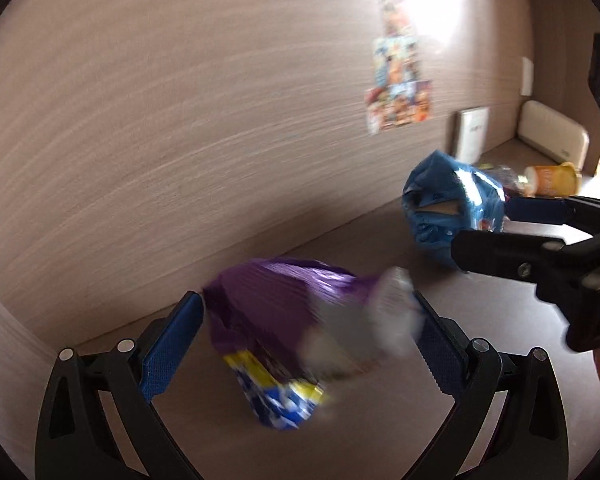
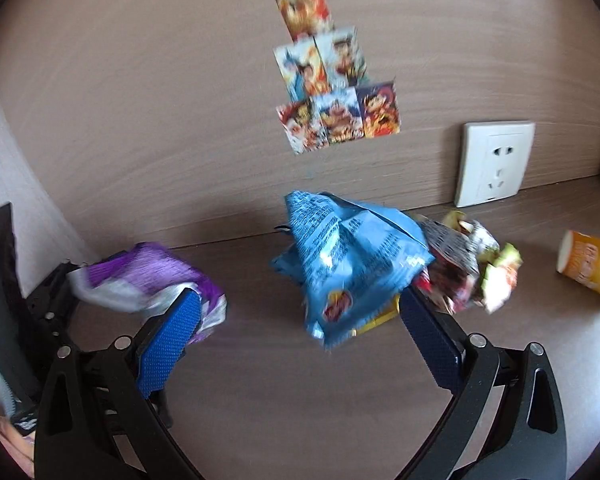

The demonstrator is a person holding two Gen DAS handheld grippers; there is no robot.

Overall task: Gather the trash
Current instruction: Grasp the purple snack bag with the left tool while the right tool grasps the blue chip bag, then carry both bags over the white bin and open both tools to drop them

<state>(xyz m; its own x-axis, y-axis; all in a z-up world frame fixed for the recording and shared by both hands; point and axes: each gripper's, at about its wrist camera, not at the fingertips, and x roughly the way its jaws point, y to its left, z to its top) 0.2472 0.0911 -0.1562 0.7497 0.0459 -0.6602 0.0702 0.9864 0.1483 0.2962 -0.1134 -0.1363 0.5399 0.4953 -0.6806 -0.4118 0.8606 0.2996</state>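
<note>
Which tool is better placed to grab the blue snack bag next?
Right. The right tool is open with the blue snack bag between its fingers, while the left tool brackets the purple wrapper.

Motion blur, window glare, fisheye warp

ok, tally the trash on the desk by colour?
Purple wrapper: 1
Blue bag: 1
Mixed-colour crumpled wrapper: 1
Orange cup, lying on its side: 1
Total: 4
</note>
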